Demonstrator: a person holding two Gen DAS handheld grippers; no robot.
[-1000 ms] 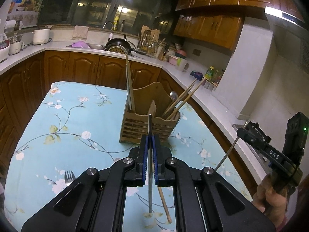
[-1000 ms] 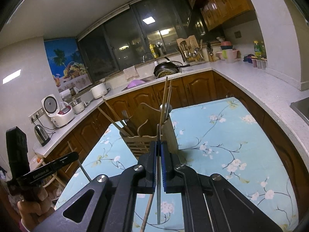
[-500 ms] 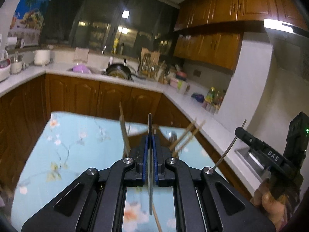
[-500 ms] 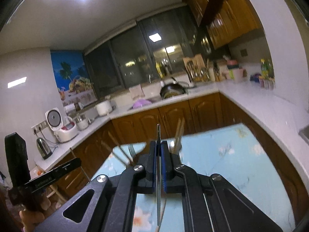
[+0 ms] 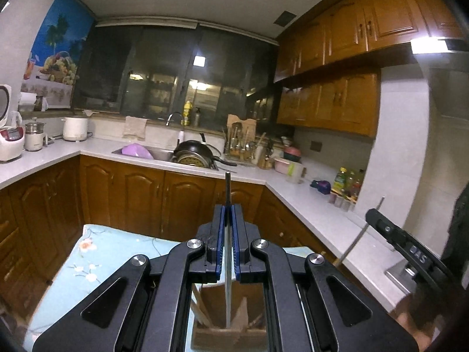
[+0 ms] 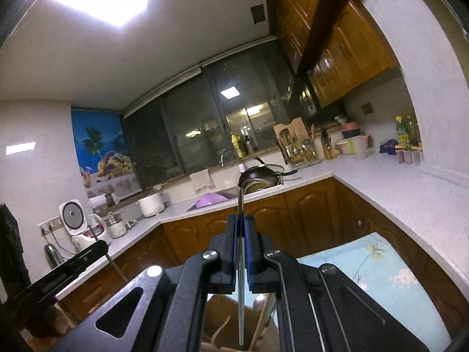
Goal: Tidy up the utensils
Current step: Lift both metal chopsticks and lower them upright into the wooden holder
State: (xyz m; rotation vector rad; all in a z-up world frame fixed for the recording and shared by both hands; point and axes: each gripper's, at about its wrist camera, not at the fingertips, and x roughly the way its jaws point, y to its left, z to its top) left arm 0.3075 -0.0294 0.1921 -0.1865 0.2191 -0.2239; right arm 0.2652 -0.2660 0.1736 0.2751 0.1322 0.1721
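My left gripper (image 5: pixel 228 214) is shut on a thin metal chopstick (image 5: pixel 227 187) that stands upright between the pads; its lower end reaches into the wooden utensil holder (image 5: pixel 228 334) right below the jaws. My right gripper (image 6: pixel 241 223) is shut on a second metal chopstick (image 6: pixel 240 202), also upright, above the same wooden holder (image 6: pixel 225 322). Wooden chopsticks (image 5: pixel 200 312) stand in the holder. Each gripper shows at the edge of the other's view, the right one (image 5: pixel 390 234) and the left one (image 6: pixel 73 264).
The holder stands on a table with a light blue floral cloth (image 5: pixel 111 252). Brown cabinets and a white L-shaped counter (image 5: pixel 307 202) lie behind, with a sink holding a black pan (image 5: pixel 196 152), a dish rack (image 5: pixel 241 146) and rice cookers (image 5: pixel 8 140).
Both grippers have tilted upward and come in over the holder. The holder has slid from the middle of each view down beneath the jaws. Both stay shut on their chopsticks.
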